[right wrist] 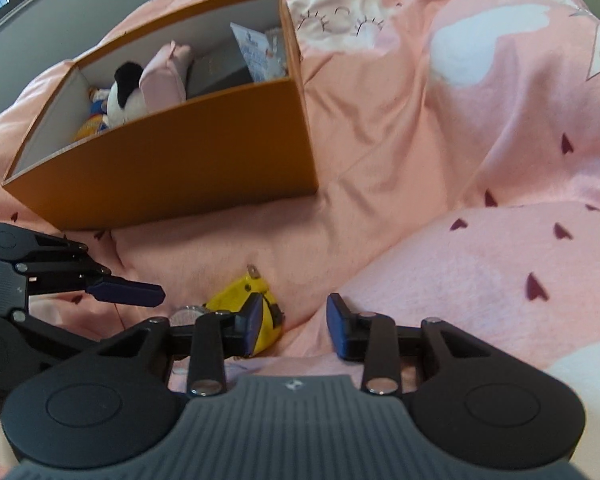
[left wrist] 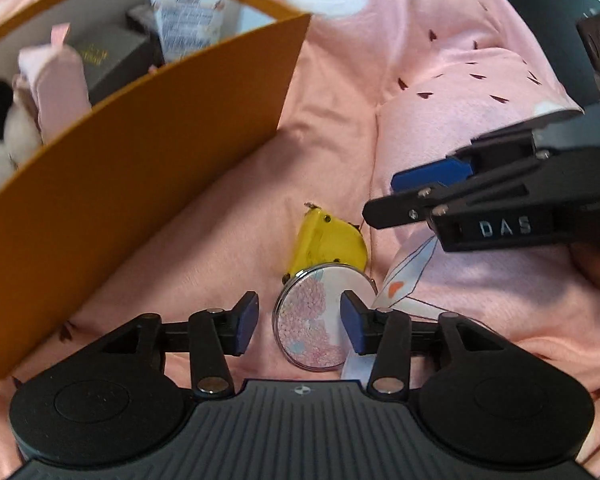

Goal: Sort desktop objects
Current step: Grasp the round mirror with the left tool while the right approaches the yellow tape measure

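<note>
Both grippers hang low over a pink blanket (right wrist: pixel 380 128), pointing down at two small things in a fold of the cloth. One is a yellow tape measure (left wrist: pixel 327 242); the other is a round mirror (left wrist: pixel 320 318) with a pink flower print, lying flat and touching the tape measure's near edge.

The left gripper (left wrist: pixel 298 322) has its jaws apart. The mirror lies between the blue pads, but the pads do not press it; the right pad stands over the mirror's edge, the left pad is beside it with cloth showing between.

The right gripper (right wrist: pixel 294 326) also has its jaws apart and holds nothing. Its left pad is in front of the tape measure, its right pad over bare blanket.

Behind them, well apart, stands an orange box (right wrist: pixel 204 152), open on top. Inside it are a black and white plush (right wrist: pixel 126 94), a pink pouch (right wrist: pixel 168 76), a grey carton (right wrist: pixel 220 70) and a white packet (right wrist: pixel 260 54).
</note>
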A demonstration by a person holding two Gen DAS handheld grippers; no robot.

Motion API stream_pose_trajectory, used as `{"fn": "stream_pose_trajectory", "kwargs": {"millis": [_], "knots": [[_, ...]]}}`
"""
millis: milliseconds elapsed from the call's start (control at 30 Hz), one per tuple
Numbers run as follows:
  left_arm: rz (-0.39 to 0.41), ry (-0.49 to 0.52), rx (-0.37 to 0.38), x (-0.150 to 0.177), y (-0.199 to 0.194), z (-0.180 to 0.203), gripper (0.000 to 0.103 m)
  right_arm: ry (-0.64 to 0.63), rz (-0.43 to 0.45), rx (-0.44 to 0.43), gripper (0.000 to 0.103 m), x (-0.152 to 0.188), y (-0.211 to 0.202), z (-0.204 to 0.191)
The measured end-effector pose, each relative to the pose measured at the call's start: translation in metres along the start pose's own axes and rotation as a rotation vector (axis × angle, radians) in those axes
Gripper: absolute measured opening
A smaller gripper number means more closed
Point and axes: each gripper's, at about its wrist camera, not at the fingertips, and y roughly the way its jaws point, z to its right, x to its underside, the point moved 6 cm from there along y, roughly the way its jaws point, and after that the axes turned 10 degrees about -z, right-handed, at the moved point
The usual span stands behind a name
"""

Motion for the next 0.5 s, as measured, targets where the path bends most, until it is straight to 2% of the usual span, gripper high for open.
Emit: {"fn": "stream_pose_trajectory", "kwargs": {"millis": [167,500], "knots": [[-0.032,-0.037,0.034,0.001,0.01,-0.003,0.055,-0.016,-0.012,0.02,0.038,0.001,0.006,-0.004],[-0.088,-0.088,0.13,0.002,0.028,-0.007,0.067,-0.028,0.005,0.066,0.039,0.004,0.009,-0.007]]}}
